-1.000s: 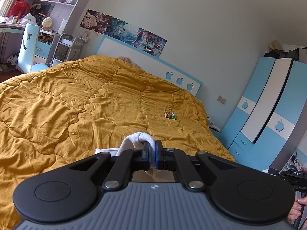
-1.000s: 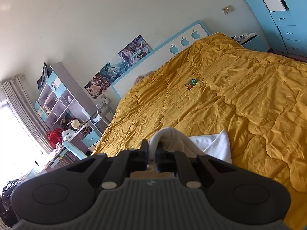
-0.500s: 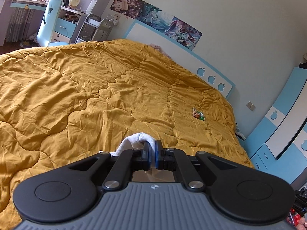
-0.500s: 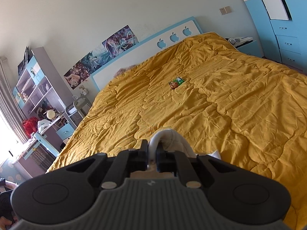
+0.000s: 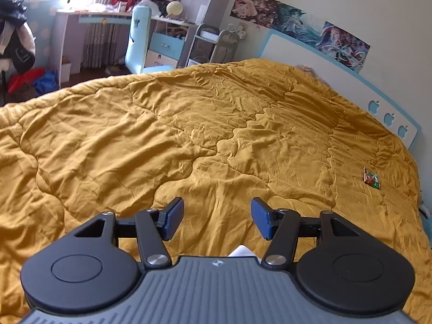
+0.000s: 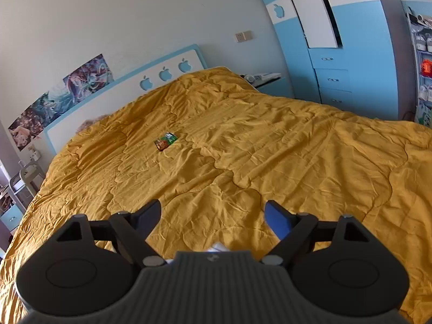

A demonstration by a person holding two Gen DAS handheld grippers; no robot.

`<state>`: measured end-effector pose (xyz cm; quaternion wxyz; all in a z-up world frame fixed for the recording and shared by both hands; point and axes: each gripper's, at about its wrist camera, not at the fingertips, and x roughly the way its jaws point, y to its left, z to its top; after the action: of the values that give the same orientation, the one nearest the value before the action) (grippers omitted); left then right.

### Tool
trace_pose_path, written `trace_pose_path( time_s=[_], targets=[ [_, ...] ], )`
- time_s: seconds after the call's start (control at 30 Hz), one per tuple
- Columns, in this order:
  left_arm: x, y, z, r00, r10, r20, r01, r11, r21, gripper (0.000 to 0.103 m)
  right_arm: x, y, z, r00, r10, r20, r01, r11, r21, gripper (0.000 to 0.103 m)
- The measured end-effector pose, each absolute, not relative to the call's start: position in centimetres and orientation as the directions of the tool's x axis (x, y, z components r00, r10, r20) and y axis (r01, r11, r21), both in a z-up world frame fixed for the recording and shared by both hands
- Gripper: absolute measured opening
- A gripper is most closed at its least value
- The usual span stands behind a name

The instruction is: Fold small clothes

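Both grippers opening, nothing between the fingers: left gripper, right gripper. White cloth sits on the near bed, mostly hidden beneath them, probably just dropped to finish a fold.

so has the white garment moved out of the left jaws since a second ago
Yes. The left gripper jaws are opening with nothing between them; the white garment, earlier pinched between them against the yellow quilt, now shows only as a sliver low by the gripper's body.
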<state>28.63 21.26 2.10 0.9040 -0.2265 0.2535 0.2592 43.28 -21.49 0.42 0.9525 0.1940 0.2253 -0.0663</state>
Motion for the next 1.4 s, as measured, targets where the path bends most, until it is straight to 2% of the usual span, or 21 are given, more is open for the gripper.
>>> trace_pose_path(
  time_s=[0.1,0.2,0.3,0.4,0.57,0.7,0.8,0.87,0.97,1.07,1.1,1.13,1.2,1.4],
  targets=[
    [27.4,21.1,2.1,0.774,0.292,-0.562,-0.505,0.82,-0.269,0.071,42.1,-22.0,0.2,0.884,-0.005,-0.468,0.15,0.951,0.272,0.08],
    [26.5,21.0,2.1,0.778,0.217,-0.59,-0.441,0.857,-0.267,0.071,40.4,-23.1,0.1,0.872,0.023,-0.489,0.102,0.968,0.228,0.08],
    [25.0,21.3,2.1,0.774,0.09,-0.626,-0.344,0.89,-0.298,0.069,38.4,-24.6,0.0,0.841,0.08,-0.535,0.075,0.962,0.261,0.08],
    [22.1,21.3,1.7,0.769,-0.038,-0.638,-0.262,0.892,-0.368,0.069,35.2,-26.1,-0.4,0.795,0.173,-0.581,0.046,0.938,0.343,0.08],
    [15.9,21.1,1.1,0.762,-0.117,-0.637,-0.236,0.866,-0.441,0.069,29.4,-27.4,-2.0,0.725,0.319,-0.61,0.046,0.862,0.506,0.081],
    [11.2,21.7,-1.7,0.738,-0.288,-0.61,-0.242,0.731,-0.638,0.069,25.0,-28.2,-4.3,0.683,0.455,-0.572,0.104,0.714,0.692,0.081],
    [8.3,22.2,-5.4,0.754,-0.38,-0.536,-0.299,0.528,-0.795,0.069,22.3,-28.6,-7.1,0.685,0.542,-0.487,0.223,0.48,0.849,0.078],
    [7.1,22.5,-7.9,0.779,-0.397,-0.485,-0.327,0.403,-0.855,0.069,21.1,-28.4,-9.0,0.698,0.563,-0.441,0.288,0.343,0.894,0.077],
    [7.0,22.6,-10.9,0.802,-0.422,-0.422,-0.315,0.301,-0.9,0.069,20.1,-27.8,-11.4,0.723,0.545,-0.426,0.341,0.255,0.905,0.074],
    [7.8,22.5,-12.2,0.841,-0.385,-0.38,-0.277,0.297,-0.914,0.069,19.9,-27.2,-13.5,0.745,0.518,-0.422,0.356,0.226,0.907,0.064],
    [8.0,22.5,-12.6,0.854,-0.37,-0.366,-0.267,0.291,-0.918,0.069,20.0,-27.0,-14.1,0.757,0.507,-0.412,0.351,0.216,0.911,0.058],
    [8.6,22.4,-13.2,0.864,-0.361,-0.352,-0.259,0.282,-0.924,0.069,20.1,-26.9,-14.6,0.77,0.497,-0.401,0.347,0.202,0.916,0.056],
    [9.7,22.4,-14.3,0.865,-0.355,-0.353,-0.27,0.262,-0.926,0.068,20.6,-26.5,-15.4,0.784,0.489,-0.382,0.33,0.193,0.924,0.056],
    [12.4,22.6,-16.5,0.875,-0.338,-0.346,-0.293,0.199,-0.935,0.056,23.4,-24.7,-16.7,0.782,0.481,-0.395,0.285,0.287,0.915,0.056]
  ],
)
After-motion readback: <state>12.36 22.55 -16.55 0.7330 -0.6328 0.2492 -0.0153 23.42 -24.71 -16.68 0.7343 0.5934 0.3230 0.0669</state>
